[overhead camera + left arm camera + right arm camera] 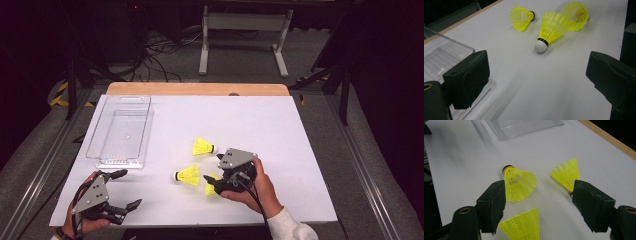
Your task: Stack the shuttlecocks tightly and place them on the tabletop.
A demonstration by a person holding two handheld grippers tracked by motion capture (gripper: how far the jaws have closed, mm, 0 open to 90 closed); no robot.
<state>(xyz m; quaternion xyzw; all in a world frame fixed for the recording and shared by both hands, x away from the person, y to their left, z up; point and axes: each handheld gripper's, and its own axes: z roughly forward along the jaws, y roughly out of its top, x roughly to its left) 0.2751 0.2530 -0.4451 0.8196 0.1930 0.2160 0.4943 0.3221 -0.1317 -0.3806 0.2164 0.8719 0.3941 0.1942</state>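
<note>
Three yellow shuttlecocks lie on the white table. The far shuttlecock is nearest the table's middle. The middle shuttlecock points its white cork left. The near shuttlecock lies between the jaws of my right gripper, which stand wide and do not press on it. My left gripper rests open at the front left corner with nothing between its jaws.
A clear plastic tray sits at the table's left, just beyond my left gripper. A wooden strip edges the far side. White table surface spreads to the right and far side.
</note>
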